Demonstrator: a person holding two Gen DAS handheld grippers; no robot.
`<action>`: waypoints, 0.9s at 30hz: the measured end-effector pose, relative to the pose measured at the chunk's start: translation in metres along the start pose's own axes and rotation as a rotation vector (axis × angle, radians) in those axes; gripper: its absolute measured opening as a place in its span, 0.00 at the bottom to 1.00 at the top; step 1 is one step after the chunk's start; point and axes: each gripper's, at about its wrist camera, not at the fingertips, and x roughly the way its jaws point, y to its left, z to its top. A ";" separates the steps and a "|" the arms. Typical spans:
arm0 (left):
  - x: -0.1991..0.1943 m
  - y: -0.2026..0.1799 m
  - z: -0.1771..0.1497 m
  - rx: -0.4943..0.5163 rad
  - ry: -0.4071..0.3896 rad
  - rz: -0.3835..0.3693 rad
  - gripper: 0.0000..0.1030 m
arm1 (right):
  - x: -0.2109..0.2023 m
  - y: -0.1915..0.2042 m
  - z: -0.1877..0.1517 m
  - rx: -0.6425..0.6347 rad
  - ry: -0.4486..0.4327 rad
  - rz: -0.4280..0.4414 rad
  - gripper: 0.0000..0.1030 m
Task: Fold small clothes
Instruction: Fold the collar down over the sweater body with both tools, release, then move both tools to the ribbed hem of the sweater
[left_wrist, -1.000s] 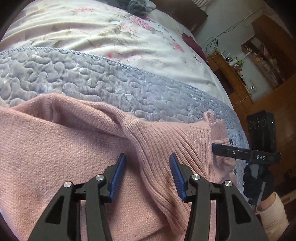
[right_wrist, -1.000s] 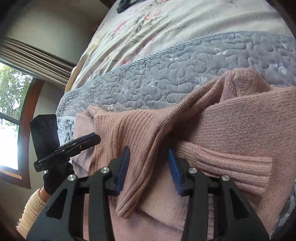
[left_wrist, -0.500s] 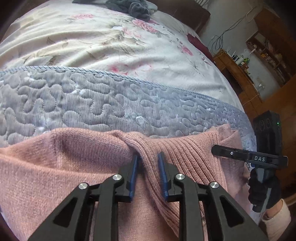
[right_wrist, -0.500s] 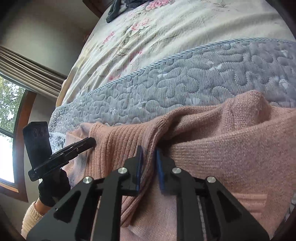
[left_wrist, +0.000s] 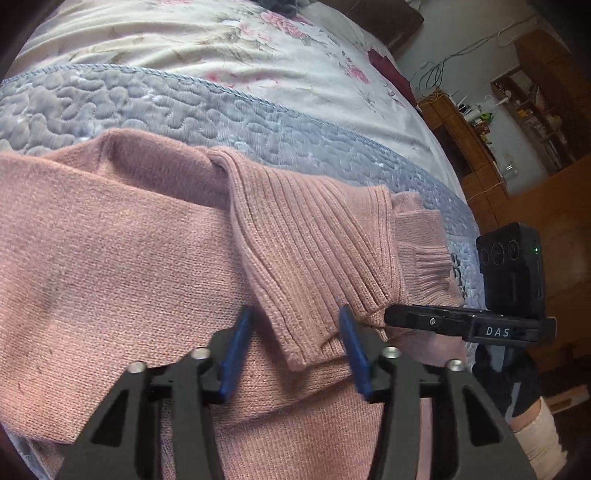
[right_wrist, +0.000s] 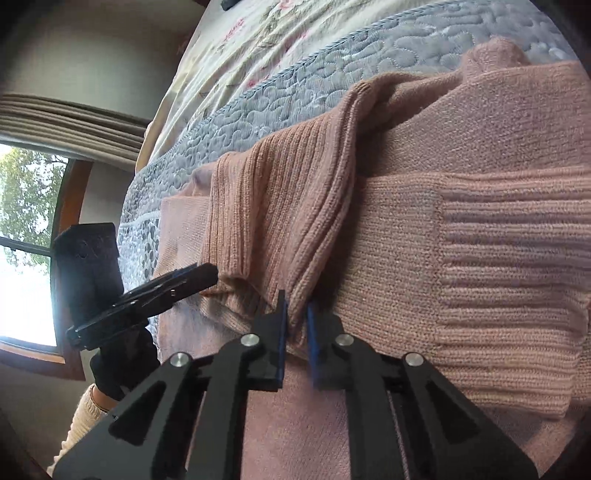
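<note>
Quilted grey bedspread (left_wrist: 155, 110) carries your pink knit sweater (left_wrist: 110, 280). Your left gripper (left_wrist: 295, 350) gapes wide around the ribbed sleeve (left_wrist: 314, 236), gripping nothing; your right gripper (right_wrist: 295, 325) pinches that sleeve's edge (soft, stretchy knit). Lay it flat across the sweater before releasing.

the pink knitted sweater (left_wrist: 110, 258) lies on the grey quilted blanket (left_wrist: 258, 122), which covers the near part of the floral bedspread (left_wrist: 221, 40). the sweater's ribbed hem band (left_wrist: 314, 243) lies folded over its body, between the fingers of the left gripper (left_wrist: 295, 332). the right gripper (right_wrist: 295, 314) pinches that band's edge, with a ribbed sleeve cuff (right_wrist: 509, 266) to its right. wooden shelves (left_wrist: 517, 122) stand beyond the bed.
</note>
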 end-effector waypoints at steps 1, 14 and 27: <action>0.001 0.003 0.000 0.003 0.011 0.005 0.15 | -0.006 -0.002 0.000 0.001 -0.013 -0.007 0.07; -0.011 0.001 -0.015 0.092 0.006 0.098 0.20 | -0.014 -0.010 -0.010 -0.031 -0.048 -0.069 0.14; -0.149 -0.008 -0.192 0.081 -0.010 0.336 0.64 | -0.121 0.016 -0.204 -0.115 -0.092 -0.231 0.37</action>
